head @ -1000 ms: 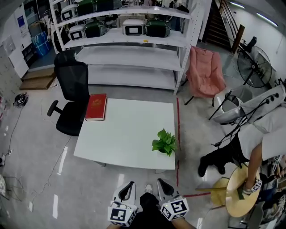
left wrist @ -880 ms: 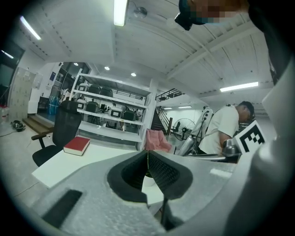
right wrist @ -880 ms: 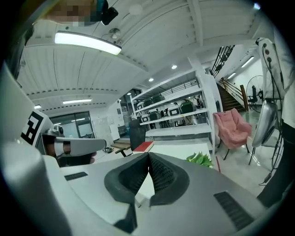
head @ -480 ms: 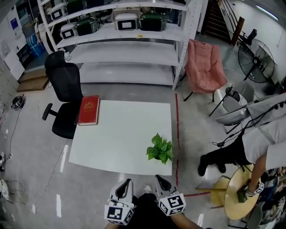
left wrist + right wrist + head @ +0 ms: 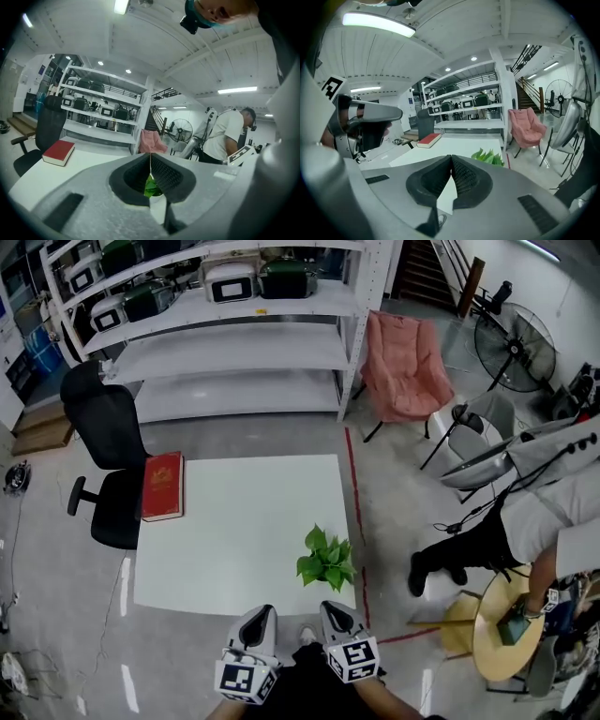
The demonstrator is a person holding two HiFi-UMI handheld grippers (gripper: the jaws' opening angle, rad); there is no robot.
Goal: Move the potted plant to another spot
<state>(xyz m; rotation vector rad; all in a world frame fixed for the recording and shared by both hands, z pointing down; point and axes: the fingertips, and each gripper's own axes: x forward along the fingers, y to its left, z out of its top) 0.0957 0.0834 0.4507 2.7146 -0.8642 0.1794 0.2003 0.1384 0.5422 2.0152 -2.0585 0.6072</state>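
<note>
From overhead, the potted plant (image 5: 326, 561) stood upright at the five-o'clock corner of the smooth white table (image 5: 244, 521), its glossy leaves fanned out. The left gripper (image 5: 260, 617) and right gripper (image 5: 334, 611) hung at six o'clock, apart from it. In the left gripper view, the ribbed dark pads (image 5: 161, 171) met, empty. In the right gripper view, the jaws were likewise closed, with the plant at two o'clock.

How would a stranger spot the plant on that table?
Find the white table in front of the shelves. The plant stands by its right edge, at the near corner. It is leafy and green; the only other thing there is a flat red book.
</note>
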